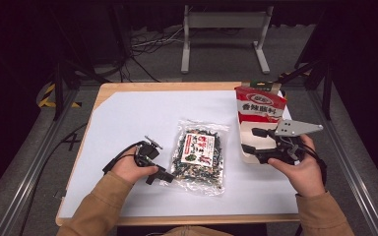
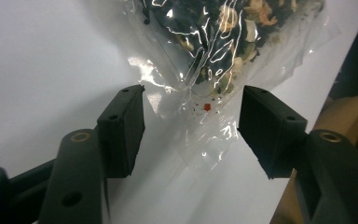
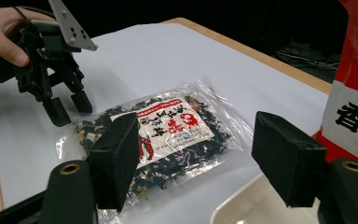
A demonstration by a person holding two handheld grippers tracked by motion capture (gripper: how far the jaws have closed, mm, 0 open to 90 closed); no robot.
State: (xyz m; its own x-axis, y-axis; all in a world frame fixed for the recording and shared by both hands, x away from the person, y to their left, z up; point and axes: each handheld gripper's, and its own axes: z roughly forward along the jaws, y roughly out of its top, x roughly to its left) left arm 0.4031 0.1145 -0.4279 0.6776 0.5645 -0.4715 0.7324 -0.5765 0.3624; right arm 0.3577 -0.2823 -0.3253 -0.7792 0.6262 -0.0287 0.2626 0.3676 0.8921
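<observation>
A clear bag of dark dried greens [image 1: 199, 155] with a red and white label lies flat at the middle of the white table. My left gripper [image 1: 163, 177] is low at the bag's near left corner. In the left gripper view its jaws [image 2: 191, 116] stand apart astride the bag's clear corner [image 2: 200, 123], with a gap on each side; the pads do not press it. My right gripper [image 1: 250, 140] is open over the white tray [image 1: 245, 156], nothing between its jaws [image 3: 193, 154]. It faces the bag [image 3: 168, 130] and the left gripper [image 3: 67, 107].
A red snack pouch [image 1: 259, 105] stands upright at the far end of the white tray [image 3: 256, 205], close to my right gripper. The table's wooden edge [image 1: 177, 220] runs along the front. Bare white surface lies to the far left.
</observation>
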